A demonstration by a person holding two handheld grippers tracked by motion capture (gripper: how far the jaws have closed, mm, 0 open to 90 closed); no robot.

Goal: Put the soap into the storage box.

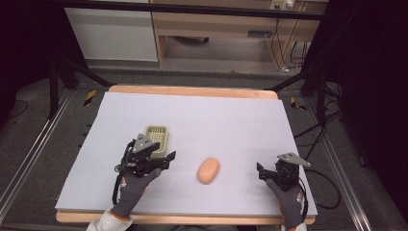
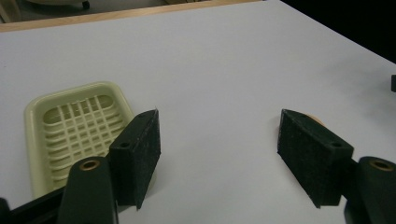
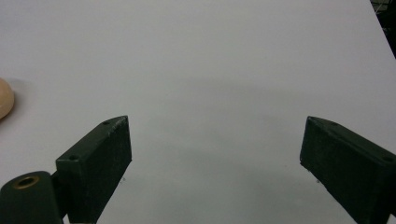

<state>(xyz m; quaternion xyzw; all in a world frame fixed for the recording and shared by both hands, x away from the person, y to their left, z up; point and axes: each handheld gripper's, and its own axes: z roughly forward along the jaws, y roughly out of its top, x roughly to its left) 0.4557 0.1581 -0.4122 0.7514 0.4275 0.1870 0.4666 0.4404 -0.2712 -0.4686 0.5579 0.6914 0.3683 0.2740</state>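
We find the left gripper (image 1: pixel 163 160) at lower left of the high view, jaws spread wide and holding nothing, just beside the soap dish (image 1: pixel 158 138). The right gripper (image 1: pixel 262 172), lower right, is likewise spread wide and empty. The soap (image 1: pixel 209 170) lies on the table (image 1: pixel 231 120) between them, untouched.

A pale yellow-green soap dish (image 1: pixel 158 136) — rectangular, rounded corners, slatted grid floor — sits upright and empty on the table's left half. A peach-orange oval soap bar (image 1: pixel 209 170) lies flat near it, apart, toward the middle.
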